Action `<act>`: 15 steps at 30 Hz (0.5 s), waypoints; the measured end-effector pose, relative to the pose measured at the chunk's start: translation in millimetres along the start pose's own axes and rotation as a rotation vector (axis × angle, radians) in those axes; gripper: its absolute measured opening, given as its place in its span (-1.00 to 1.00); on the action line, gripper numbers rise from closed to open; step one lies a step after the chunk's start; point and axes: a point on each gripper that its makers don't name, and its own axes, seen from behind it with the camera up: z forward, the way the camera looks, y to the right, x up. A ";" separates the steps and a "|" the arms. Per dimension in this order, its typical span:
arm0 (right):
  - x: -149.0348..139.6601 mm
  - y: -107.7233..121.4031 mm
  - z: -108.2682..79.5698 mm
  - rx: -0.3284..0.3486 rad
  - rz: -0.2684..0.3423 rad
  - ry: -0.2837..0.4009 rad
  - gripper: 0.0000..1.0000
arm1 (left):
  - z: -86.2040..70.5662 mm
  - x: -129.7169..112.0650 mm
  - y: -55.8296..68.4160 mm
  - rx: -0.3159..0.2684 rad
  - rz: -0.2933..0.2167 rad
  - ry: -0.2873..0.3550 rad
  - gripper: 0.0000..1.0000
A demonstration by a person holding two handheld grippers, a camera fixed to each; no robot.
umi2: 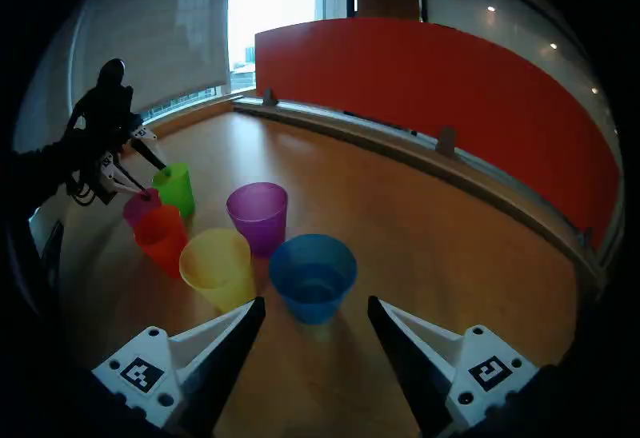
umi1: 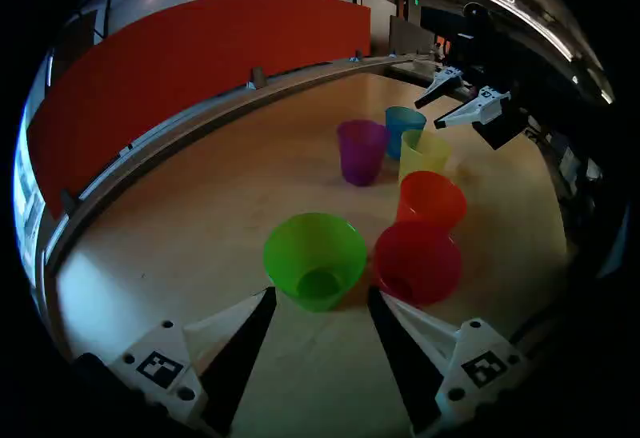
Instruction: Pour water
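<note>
surface: pale wooden tabletop (umi1: pixel 200 198) — long red partition wall (umi1: pixel 200 62) upper left | left gripper (umi1: pixel 322 292) wide, translucent green plastic cup (umi1: pixel 316 258) between tips | right gripper (umi2: pixel 316 302) wide — blue plastic cup (umi2: pixel 312 278) ahead

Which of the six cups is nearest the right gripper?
The blue cup. It stands straight ahead of the right gripper, just off its open fingertips. The yellow cup stands off to one side, and the other four stand farther back.

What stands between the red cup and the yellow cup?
The orange cup stands between the red cup and the yellow cup. The left gripper view shows this, and the right gripper view shows the same order.
</note>
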 end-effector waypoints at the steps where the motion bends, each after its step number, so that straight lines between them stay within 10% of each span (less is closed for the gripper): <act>1: 0.1 0.1 0.8 0.000 -0.001 0.000 1.00 | 1.2 0.6 0.2 0.000 0.001 0.000 0.69; 15: -3.0 5.0 9.5 0.002 -0.001 -0.010 1.00 | 16.6 3.8 -3.4 0.000 0.002 -0.008 0.68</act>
